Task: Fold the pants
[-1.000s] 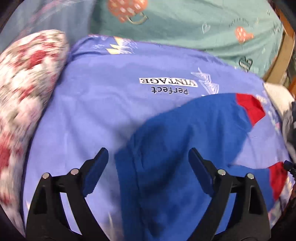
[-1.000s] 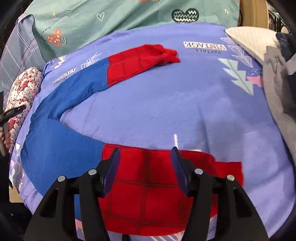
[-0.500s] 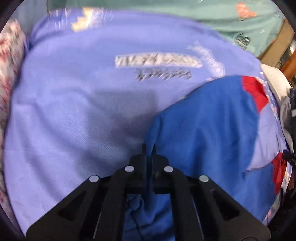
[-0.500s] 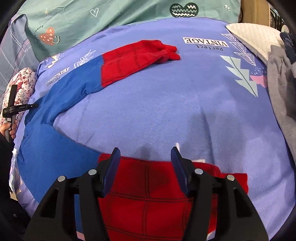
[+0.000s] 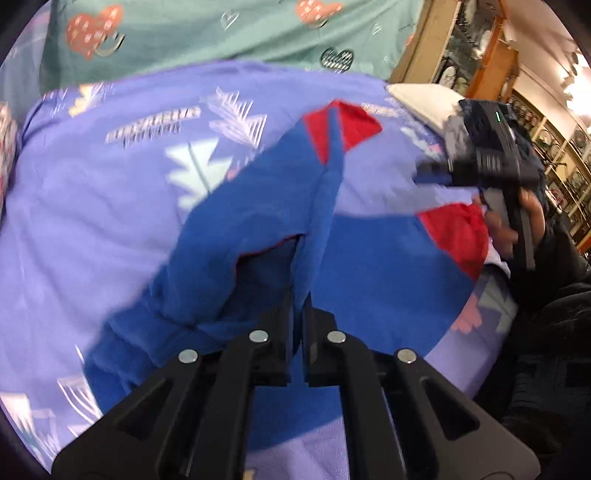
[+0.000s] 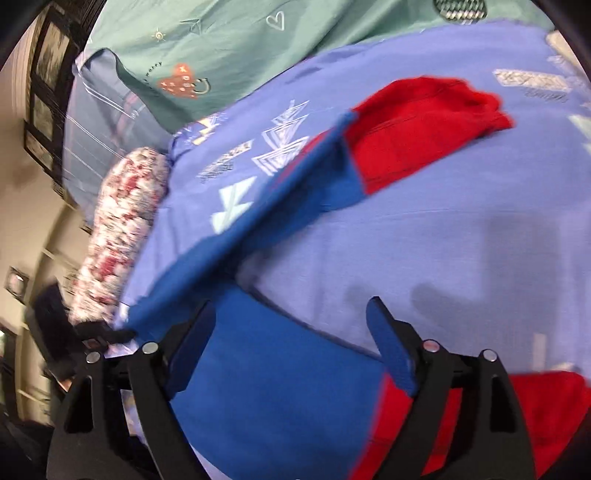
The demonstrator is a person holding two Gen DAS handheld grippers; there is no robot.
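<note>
The pants (image 5: 258,221) are blue with red lower legs and lie on a lilac printed bed sheet (image 5: 92,206). My left gripper (image 5: 298,295) is shut on the blue waist edge and holds it lifted, so one leg stretches up toward its red end (image 5: 351,125). In the right wrist view that raised leg (image 6: 295,192) runs diagonally to a red foot part (image 6: 424,122). My right gripper (image 6: 291,339) is open just above the other leg's blue (image 6: 277,387) and red cloth (image 6: 546,406). It also shows in the left wrist view (image 5: 495,162), held in a hand.
A teal pillow (image 5: 221,33) lies at the bed's head. A floral red-and-white cushion (image 6: 122,229) lies at the left edge. A white pillow (image 5: 424,99) and grey clothes (image 5: 454,133) lie at the right side, with wooden shelves (image 5: 554,140) beyond.
My left gripper closed on the blue waist, then lifted it and pulled it across. My right gripper stayed open and swung left over the near leg.
</note>
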